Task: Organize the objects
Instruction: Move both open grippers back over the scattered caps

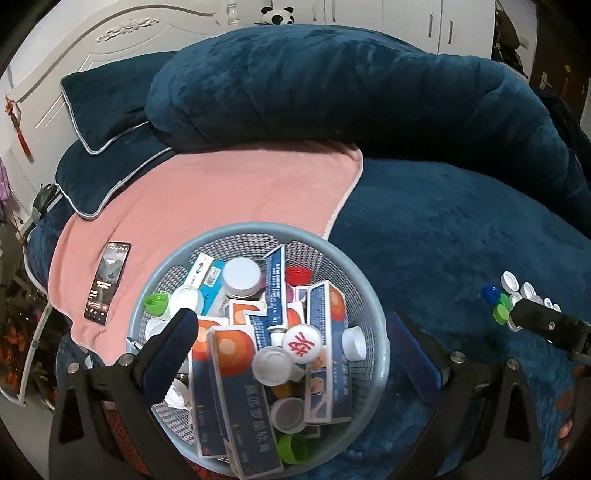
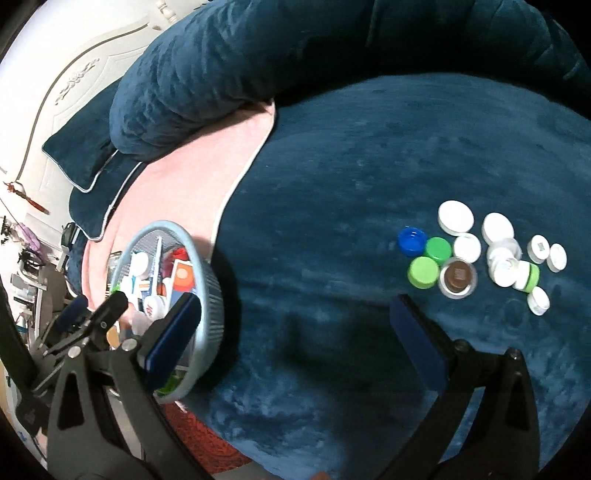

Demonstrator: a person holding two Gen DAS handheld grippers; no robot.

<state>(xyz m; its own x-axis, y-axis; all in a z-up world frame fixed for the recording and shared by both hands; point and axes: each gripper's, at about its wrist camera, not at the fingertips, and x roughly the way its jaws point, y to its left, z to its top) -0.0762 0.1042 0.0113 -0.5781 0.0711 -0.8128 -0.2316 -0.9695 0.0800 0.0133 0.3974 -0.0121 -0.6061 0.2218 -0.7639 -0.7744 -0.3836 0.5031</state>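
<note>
Two grippers are mine, and both have their fingers spread with nothing between them. Under them lies the bed [image 2: 351, 155], covered in deep blue plush, with a rolled blue quilt [image 1: 332, 85] along the far side and a pink blanket [image 1: 229, 192] across the left. A white carved headboard [image 1: 55, 66] rises behind blue pillows [image 1: 99, 122], and white wardrobe doors [image 1: 424, 22] close off the room beyond.

My left gripper [image 1: 295, 354] hangs over the basket [image 1: 373, 376], a pale blue mesh tub on the blanket's edge, one finger inside its rim and one outside. It is crammed with blue and orange boxes [image 1: 236, 391] printed in Chinese that I cannot read, plus tubes and lids. One white cap [image 1: 301, 345] bears a red Chinese character.

My right gripper [image 2: 295, 325] hovers over bare plush between the basket and the caps [image 2: 480, 251], a loose cluster of white, green and blue ones to the right. Several carry small printed codes, too tiny to read.

A phone [image 1: 107, 282] lies lit on the blanket, left of the basket.
</note>
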